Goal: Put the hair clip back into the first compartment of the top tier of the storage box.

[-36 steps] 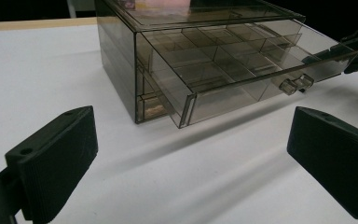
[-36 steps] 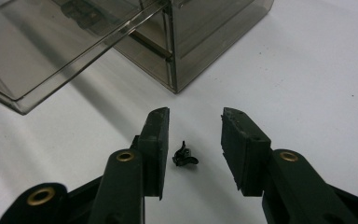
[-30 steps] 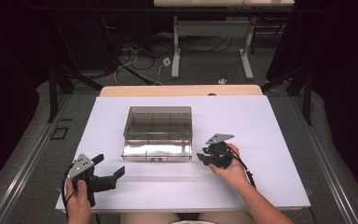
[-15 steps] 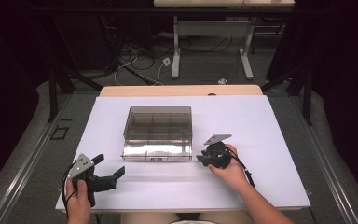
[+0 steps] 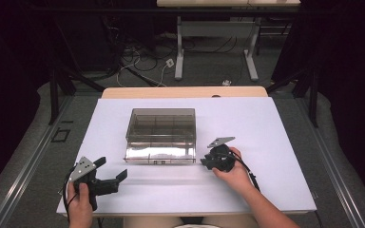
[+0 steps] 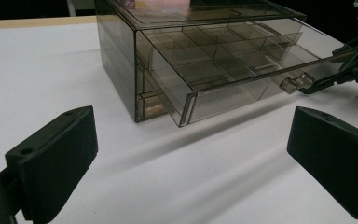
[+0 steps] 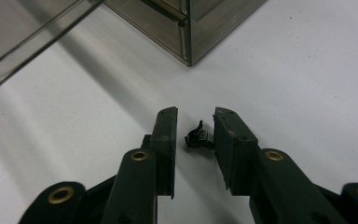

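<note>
White table [image 5: 275,142]: bare tabletop, seen from above the person's side.
Left gripper [image 5: 110,175]: nearest, at the table's front left corner, held in the left hand; jaws spread wide, nothing between them.
Right gripper [image 7: 195,126]: right of centre, tips low over the table; jaws narrow and just closing, not yet touching the small black clip [image 7: 196,138] lying between them.
Smoked plastic drawer box [image 5: 161,133]: farther back at centre, with a compartment drawer [image 6: 242,70] pulled partly out.
</note>
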A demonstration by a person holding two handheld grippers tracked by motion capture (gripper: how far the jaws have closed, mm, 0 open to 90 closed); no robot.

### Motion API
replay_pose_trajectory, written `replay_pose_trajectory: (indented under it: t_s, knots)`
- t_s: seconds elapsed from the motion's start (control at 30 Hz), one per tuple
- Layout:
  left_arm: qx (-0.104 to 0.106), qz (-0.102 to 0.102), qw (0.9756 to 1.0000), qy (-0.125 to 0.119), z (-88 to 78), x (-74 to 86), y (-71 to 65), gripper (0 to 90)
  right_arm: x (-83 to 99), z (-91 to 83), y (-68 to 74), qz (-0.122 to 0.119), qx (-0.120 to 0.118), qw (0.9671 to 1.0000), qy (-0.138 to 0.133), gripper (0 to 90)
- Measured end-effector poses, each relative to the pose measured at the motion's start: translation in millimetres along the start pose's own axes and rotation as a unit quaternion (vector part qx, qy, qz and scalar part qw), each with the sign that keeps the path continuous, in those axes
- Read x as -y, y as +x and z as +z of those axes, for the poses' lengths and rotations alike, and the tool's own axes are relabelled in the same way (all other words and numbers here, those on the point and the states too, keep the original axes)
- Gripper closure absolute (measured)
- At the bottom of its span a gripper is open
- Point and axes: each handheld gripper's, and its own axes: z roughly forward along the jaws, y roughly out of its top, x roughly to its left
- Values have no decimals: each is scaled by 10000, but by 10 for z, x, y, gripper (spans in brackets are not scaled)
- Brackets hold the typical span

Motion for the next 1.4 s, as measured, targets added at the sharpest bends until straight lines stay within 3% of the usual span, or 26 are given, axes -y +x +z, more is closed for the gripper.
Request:
replay_pose_trajectory:
  t_s: [0.17, 0.67, 0.73, 0.8, 0.87, 0.93, 1.0, 1.2, 1.4]
  knots:
    - [-13, 39, 10000, 6, -2, -1, 5, 20, 4, 13, -7, -8, 2, 9999, -101, 725]
    - [-10, 29, 10000, 11, -4, -1, 4, 19, 6, -7, -11, 57, -17, 10000, 17, 785]
    - [-15, 33, 10000, 15, -4, -1, 5, 19, 5, -12, -14, 93, -25, 9999, 34, 787]
    - [-12, 31, 10000, 13, -4, -1, 5, 19, 14, 9, -9, 161, -62, 9997, -176, 790]
    - [-9, 40, 10000, 7, -2, -1, 6, 19, 9, -10, 7, 274, -57, 9996, -85, 792]
    - [0, -6, 10000, 2, -1, 1, 0, 20, 4, -26, -6, 226, -72, 9997, -16, 792]
    - [-1, -7, 10000, 3, -2, 1, 0, 19, 5, -37, -15, 170, -29, 9999, -11, 792]
    - [0, -1, 10000, 3, -1, 1, 0, 20, 8, -43, -4, 314, -98, 9994, -143, 794]
    - [-4, 10, 10000, 2, -2, 0, 2, 20, 3, -83, 9, 468, -69, 9988, -84, 794]
